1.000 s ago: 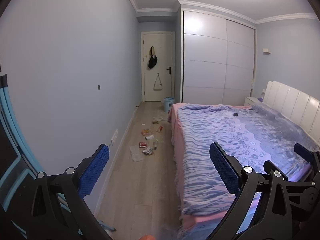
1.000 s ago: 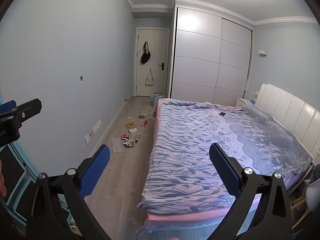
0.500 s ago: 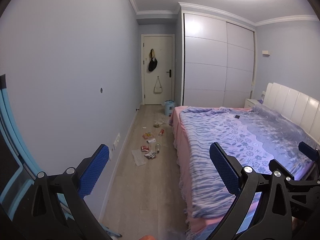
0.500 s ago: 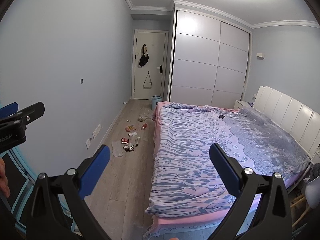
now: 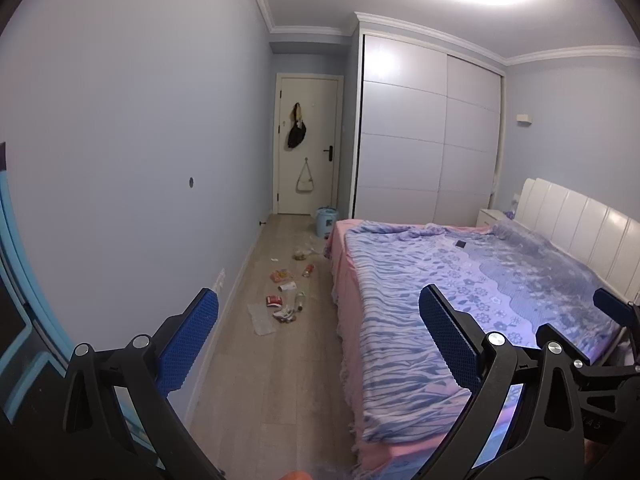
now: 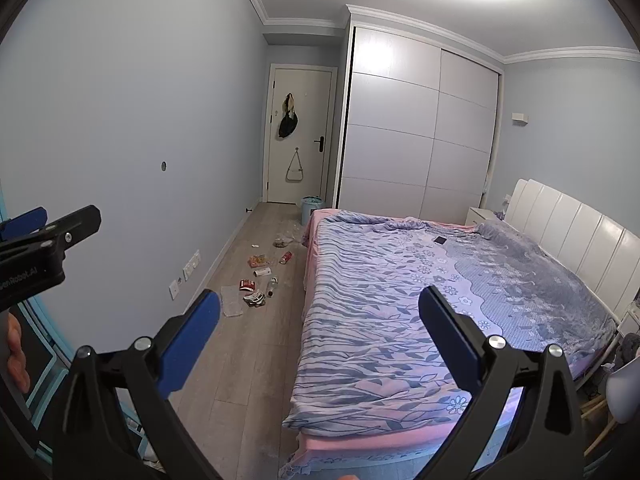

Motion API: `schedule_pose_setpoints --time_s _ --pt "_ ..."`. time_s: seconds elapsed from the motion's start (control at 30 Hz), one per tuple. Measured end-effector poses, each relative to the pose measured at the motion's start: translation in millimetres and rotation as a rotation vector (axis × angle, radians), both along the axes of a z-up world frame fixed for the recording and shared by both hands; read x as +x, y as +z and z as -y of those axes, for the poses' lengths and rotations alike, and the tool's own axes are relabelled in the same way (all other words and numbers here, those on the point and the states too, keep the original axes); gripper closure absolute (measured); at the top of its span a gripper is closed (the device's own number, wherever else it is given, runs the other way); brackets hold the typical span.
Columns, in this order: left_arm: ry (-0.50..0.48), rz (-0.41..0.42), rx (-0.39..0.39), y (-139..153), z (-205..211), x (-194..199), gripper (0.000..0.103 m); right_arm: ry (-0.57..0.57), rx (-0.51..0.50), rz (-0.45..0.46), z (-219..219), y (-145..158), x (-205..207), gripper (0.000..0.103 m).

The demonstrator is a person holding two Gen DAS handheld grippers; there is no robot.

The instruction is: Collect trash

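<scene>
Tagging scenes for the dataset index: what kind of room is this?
A home bedroom. A made bed with a padded white headboard fills the right side, a floor-to-ceiling sliding wardrobe stands behind it, and bags hang on the closed door. Trash litters the wood floor beside the bed.

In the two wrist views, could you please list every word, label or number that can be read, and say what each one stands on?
"enRobot.AI": white print on the black body of the left tongs, cut off at the picture's left edge, so its start is missing.
"4A3", or similar: faint embossed marks on the right tongs; uncertain.
Red packet among the floor trash: printed, but too small to read.
Blue bin: a dark label, unreadable.
</scene>
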State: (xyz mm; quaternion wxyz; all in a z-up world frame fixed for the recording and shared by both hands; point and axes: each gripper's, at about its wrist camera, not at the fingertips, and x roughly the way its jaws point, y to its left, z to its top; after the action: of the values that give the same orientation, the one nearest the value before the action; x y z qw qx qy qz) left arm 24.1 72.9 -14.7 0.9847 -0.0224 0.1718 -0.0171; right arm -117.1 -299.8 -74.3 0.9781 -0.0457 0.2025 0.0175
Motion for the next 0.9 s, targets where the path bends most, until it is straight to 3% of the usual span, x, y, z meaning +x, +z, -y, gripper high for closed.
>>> schedule_pose_setpoints --time_s 0.9 --pt "0.017 -0.045 -0.024 11 8 -1 0.005 0.067 0.007 -0.023 12 0 -4 0.006"
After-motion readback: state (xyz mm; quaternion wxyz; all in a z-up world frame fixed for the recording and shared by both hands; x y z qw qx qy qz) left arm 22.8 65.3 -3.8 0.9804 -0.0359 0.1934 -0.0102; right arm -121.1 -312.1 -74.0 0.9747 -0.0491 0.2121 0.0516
